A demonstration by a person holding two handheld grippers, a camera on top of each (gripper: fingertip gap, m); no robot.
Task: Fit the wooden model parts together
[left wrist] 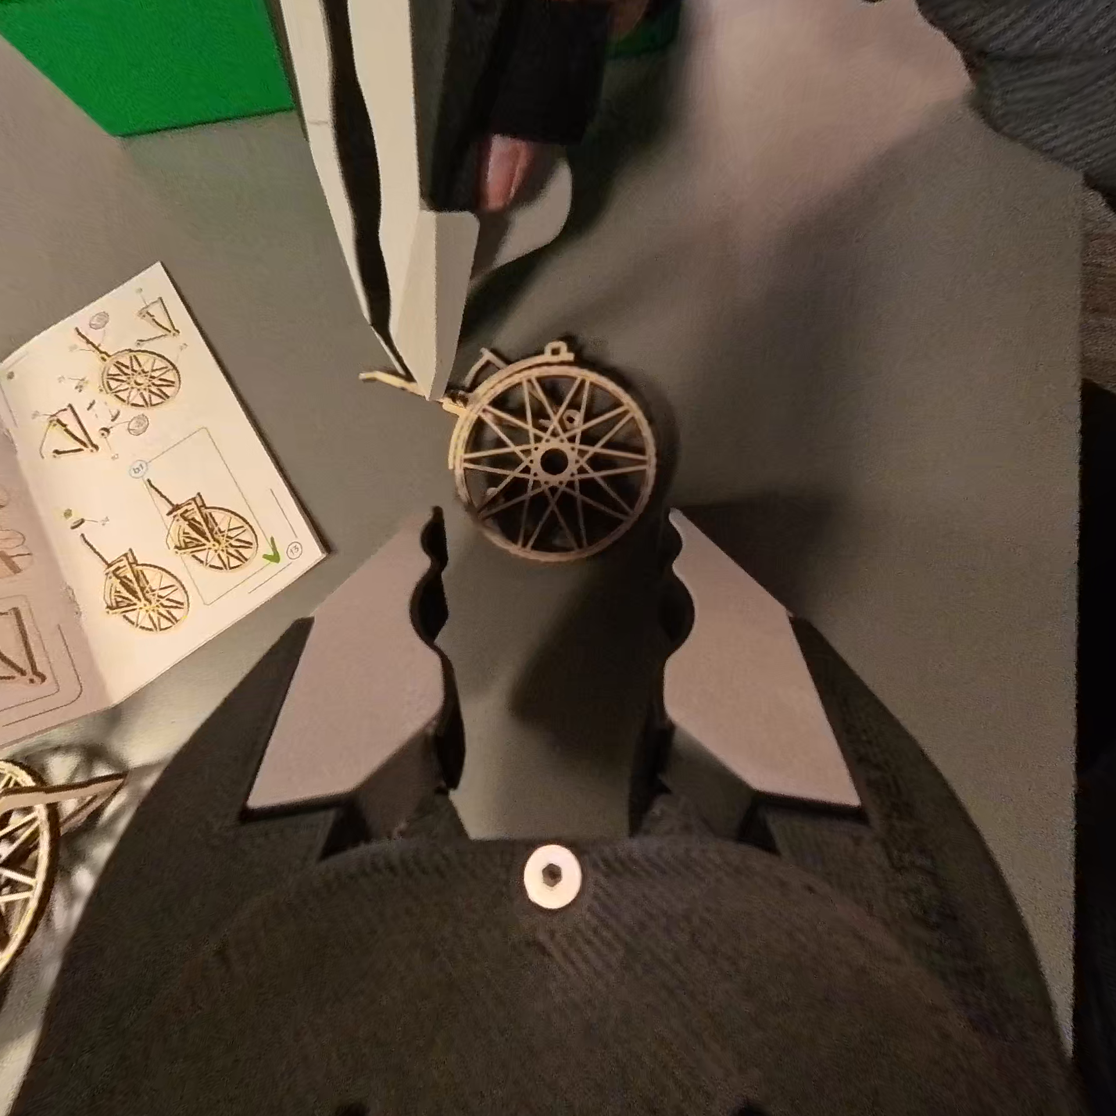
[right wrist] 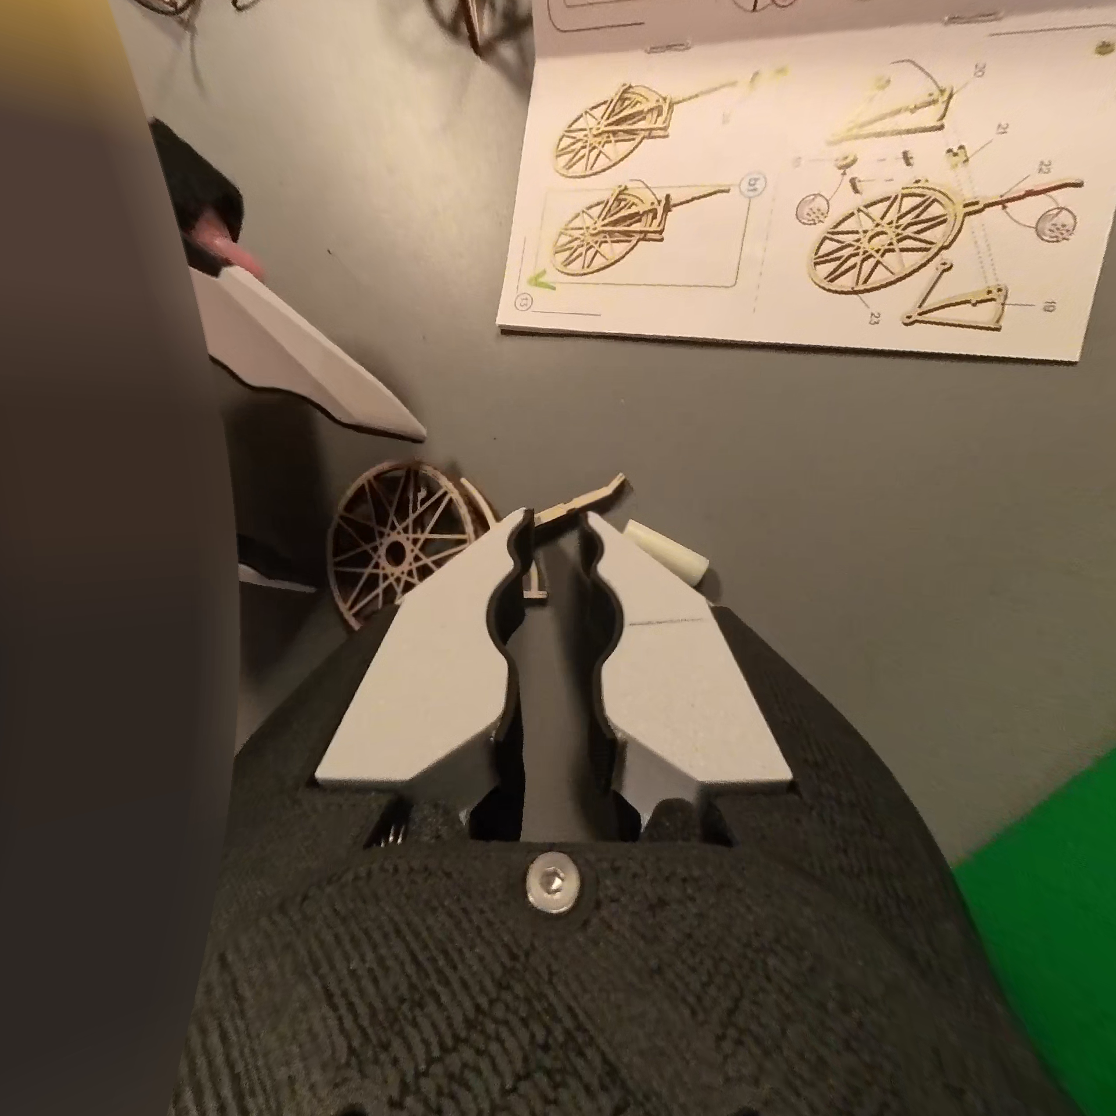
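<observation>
The grey table [left wrist: 845, 423] filled both views, with a green block [left wrist: 151, 60] at its far edge and an open booklet [right wrist: 815, 199] lying flat. The wheel [left wrist: 552, 462] lay on the table just ahead of my left gripper [left wrist: 552, 519], whose jaws were spread wide and empty. My right gripper [right wrist: 558, 519] had its tips nearly together around the thin wooden rod [right wrist: 583, 500] that stuck out from the wheel's rim; I could not tell whether they truly pinched it. A small cream peg [right wrist: 667, 552] lay just beside the right finger. A second wheel [left wrist: 24, 857] sat at the lower left of my left view, blurred.
</observation>
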